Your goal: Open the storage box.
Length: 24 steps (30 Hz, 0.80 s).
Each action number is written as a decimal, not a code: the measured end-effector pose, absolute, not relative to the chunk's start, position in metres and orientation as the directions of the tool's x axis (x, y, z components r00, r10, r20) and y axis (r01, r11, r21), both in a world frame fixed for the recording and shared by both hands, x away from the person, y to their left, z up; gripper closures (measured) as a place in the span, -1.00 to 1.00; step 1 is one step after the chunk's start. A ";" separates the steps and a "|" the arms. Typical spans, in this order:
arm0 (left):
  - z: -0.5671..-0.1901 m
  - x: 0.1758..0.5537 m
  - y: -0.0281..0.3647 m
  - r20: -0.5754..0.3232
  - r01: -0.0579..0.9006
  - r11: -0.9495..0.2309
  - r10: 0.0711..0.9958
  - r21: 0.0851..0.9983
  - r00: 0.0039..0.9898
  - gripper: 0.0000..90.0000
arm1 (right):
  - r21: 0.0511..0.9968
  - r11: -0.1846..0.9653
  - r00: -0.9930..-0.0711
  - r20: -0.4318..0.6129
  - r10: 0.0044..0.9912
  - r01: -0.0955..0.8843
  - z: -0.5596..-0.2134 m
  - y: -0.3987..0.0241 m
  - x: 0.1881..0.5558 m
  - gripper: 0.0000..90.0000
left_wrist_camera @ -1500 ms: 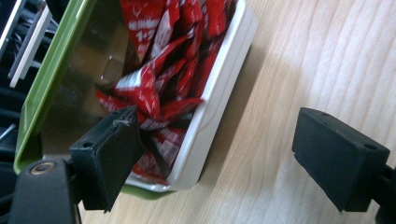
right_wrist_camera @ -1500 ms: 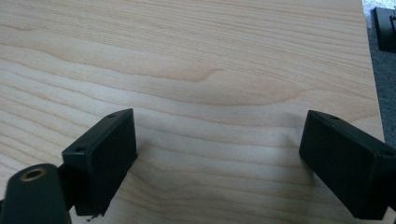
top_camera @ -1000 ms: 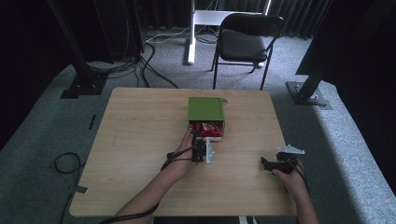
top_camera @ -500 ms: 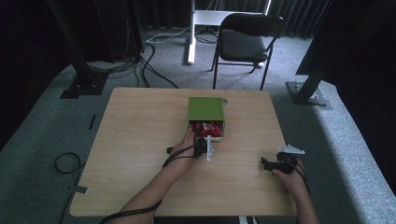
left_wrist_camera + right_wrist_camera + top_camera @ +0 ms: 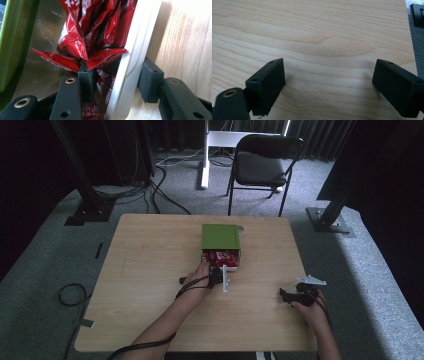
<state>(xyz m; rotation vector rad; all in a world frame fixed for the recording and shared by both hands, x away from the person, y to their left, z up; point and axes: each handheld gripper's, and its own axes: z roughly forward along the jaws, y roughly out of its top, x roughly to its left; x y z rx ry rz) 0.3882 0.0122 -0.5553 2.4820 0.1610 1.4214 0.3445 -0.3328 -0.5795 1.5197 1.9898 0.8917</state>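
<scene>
My count from the remote station: one wooden table (image 5: 150, 270); one green-lidded box (image 5: 220, 237); red snack packets (image 5: 100, 32) inside it, several, too crumpled and overlapped for an exact number; two handheld grippers, left gripper (image 5: 218, 276) and right gripper (image 5: 295, 295); one black folding chair (image 5: 265, 165).

A light wooden table (image 5: 150, 270) stands on grey carpet (image 5: 45, 255). Beyond its far edge sits a black folding chair (image 5: 262, 165), with a white stand (image 5: 205, 155) just left of the chair. Black cables (image 5: 160, 180) trail across the carpet off the table's far left corner, near a black frame foot (image 5: 90, 212).
</scene>
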 end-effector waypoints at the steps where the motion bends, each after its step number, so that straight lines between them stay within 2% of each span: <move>1: -0.556 0.388 0.012 0.824 -0.037 -0.953 0.241 0.301 0.513 0.29 | 0.739 0.170 -0.268 0.014 0.963 0.651 -0.579 -0.333 0.344 -0.77; 6: -0.557 0.388 0.012 0.813 -0.017 -0.951 0.255 0.309 0.524 0.44 | 0.739 0.170 -0.267 0.014 0.964 0.651 -0.579 -0.333 0.344 -0.77; 24: -0.553 0.377 0.010 0.783 0.018 -0.947 0.276 0.321 0.557 0.48 | 0.739 0.171 -0.267 0.013 0.963 0.651 -0.579 -0.333 0.344 -0.77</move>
